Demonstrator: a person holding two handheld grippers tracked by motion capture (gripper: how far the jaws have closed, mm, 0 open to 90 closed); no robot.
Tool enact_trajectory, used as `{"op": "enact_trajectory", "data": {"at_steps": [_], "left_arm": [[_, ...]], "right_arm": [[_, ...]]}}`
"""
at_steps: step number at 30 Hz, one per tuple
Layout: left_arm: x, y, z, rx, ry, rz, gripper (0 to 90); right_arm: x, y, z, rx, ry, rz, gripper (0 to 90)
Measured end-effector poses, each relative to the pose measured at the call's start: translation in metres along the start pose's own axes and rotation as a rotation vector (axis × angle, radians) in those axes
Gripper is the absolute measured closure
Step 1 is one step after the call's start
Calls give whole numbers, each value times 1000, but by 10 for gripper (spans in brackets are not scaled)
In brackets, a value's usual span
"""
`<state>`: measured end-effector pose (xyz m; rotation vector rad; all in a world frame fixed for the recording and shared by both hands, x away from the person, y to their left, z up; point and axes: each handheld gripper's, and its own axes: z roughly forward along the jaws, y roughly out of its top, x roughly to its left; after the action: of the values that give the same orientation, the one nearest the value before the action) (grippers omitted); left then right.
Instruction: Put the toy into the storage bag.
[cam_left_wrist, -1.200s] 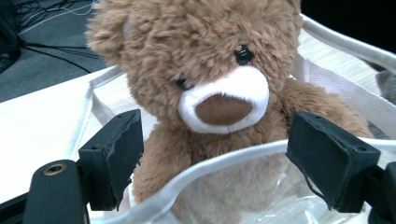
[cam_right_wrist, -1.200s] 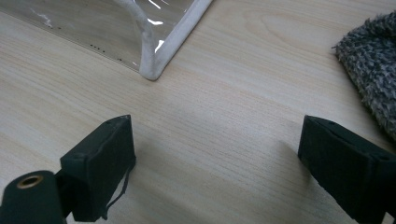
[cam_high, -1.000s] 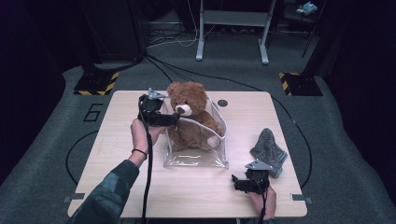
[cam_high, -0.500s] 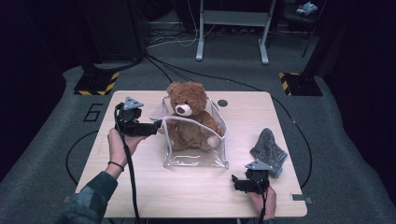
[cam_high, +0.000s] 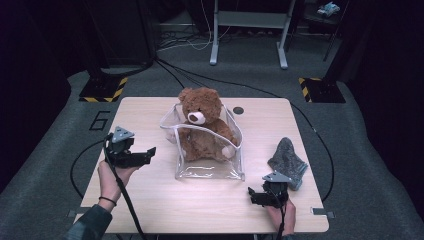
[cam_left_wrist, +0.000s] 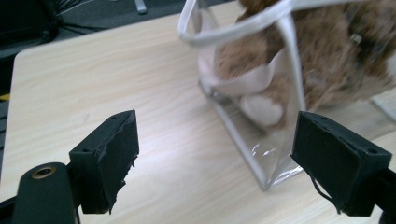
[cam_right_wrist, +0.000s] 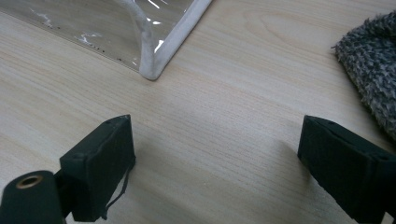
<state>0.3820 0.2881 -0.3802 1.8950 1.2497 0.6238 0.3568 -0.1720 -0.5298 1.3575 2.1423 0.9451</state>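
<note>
A brown teddy bear (cam_high: 205, 125) sits upright inside a clear plastic bag with white trim (cam_high: 210, 167) at the table's middle. In the left gripper view the bear (cam_left_wrist: 327, 60) and the bag's trim (cam_left_wrist: 243, 32) lie ahead, blurred. My left gripper (cam_high: 149, 152) is held open to the left of the bag, apart from it, with nothing between its jaws (cam_left_wrist: 215, 172). My right gripper (cam_high: 252, 195) rests open near the table's front edge, right of the bag's front corner (cam_right_wrist: 152, 70). A grey knitted cloth (cam_high: 288, 160) lies beside it on the right (cam_right_wrist: 373, 74).
The light wooden table (cam_high: 150, 200) has a small dark round disc (cam_high: 238, 110) near its back edge. Cables trail over the grey floor behind, near a metal stand (cam_high: 247, 35) and two striped floor plates (cam_high: 102, 89).
My left gripper has drawn back from the bag's left rim, moving left and toward the front of the table, now open and apart from it. The right gripper has stayed put.
</note>
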Motion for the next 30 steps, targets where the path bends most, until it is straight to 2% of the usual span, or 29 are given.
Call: {"op": "enact_trajectory", "data": {"at_steps": [12,16,20,25,27,30], "left_arm": [[23,-70,9,62,52,-62,134],[28,-86,13,62,83,-69,129],[34,-103,20,83,105,-83,120],[41,-124,29,106,112,-113,106],[43,-130,32,112,110,-143,96],[46,-138,35,117,116,-148,88]], "right_arm": [[0,0,0,0,0,1,100],[0,0,0,0,0,1,100],[0,0,0,0,0,1,100],[0,0,0,0,0,1,100],[0,0,0,0,0,1,100],[0,0,0,0,0,1,100]]}}
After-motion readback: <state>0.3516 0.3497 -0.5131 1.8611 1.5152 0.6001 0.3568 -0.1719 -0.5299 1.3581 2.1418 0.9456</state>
